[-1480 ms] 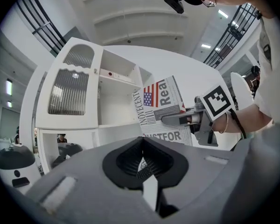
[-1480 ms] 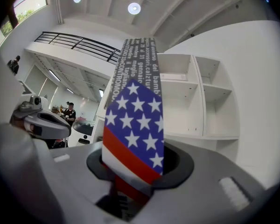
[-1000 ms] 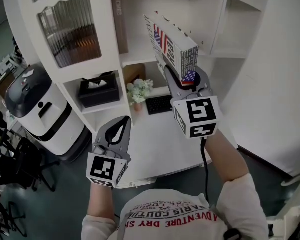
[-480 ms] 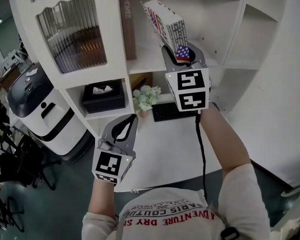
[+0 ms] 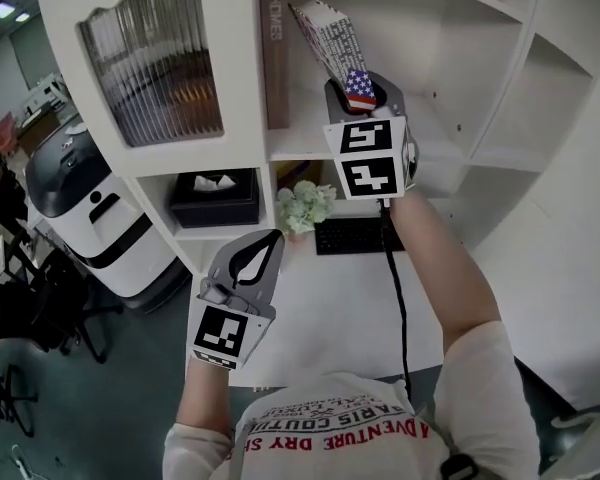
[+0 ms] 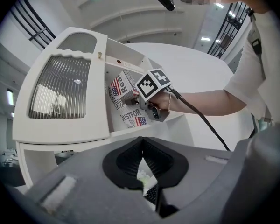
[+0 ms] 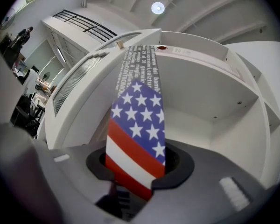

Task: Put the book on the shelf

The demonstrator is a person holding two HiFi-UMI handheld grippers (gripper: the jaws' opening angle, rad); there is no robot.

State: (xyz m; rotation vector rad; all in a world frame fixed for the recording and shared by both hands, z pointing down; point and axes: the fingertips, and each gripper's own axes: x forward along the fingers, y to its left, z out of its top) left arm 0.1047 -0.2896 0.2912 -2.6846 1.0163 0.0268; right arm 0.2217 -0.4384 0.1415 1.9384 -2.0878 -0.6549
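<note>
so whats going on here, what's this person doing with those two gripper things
A person holds a gripper in each hand and is shelving a book. The right gripper is clamped on a book with a stars-and-stripes cover, holding it tilted in the open compartment of a white shelf unit, beside a brown book already standing there. It is not yet set upright. The left gripper hangs lower, with its jaws together and nothing in them.

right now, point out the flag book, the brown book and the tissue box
flag book [image 5: 330, 36], head view, on its printed side
brown book [image 5: 275, 63], head view, on its spine
tissue box [image 5: 220, 204], head view, on its dark front side
</note>
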